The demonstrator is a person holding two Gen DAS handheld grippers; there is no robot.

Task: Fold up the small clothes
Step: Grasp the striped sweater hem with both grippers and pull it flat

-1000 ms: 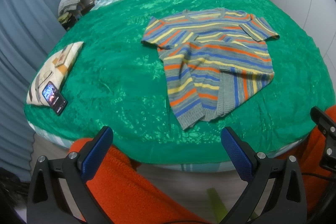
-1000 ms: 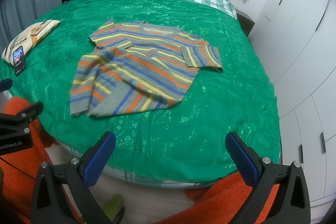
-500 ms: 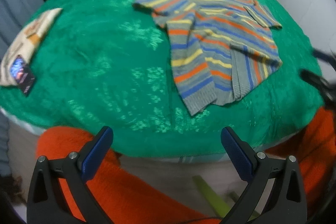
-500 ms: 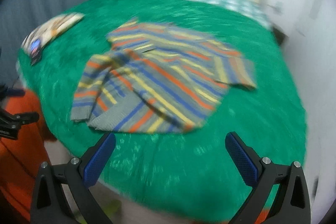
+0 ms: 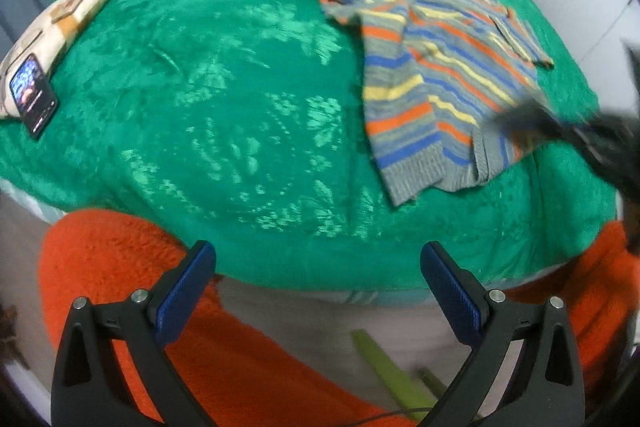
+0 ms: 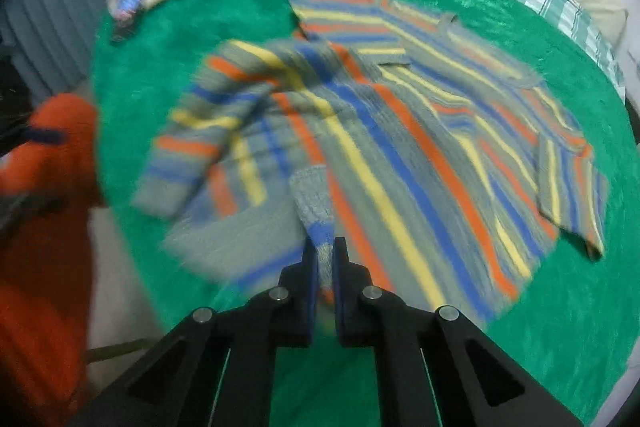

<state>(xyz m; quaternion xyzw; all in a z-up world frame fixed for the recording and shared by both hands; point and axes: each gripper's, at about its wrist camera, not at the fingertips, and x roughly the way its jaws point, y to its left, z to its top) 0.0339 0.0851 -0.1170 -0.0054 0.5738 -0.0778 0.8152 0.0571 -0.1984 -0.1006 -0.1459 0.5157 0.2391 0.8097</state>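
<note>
I have the right gripper [image 6: 325, 259] pinched closed on the grey hem of the striped sweater [image 6: 400, 131], which lies crumpled on the green bedspread [image 5: 200, 87]. My left gripper [image 5: 316, 291] hangs wide open, empty, off the bed edge. The fold is only starting — next I'd lift the hem toward the collar, with the left taking the other corner.
</note>
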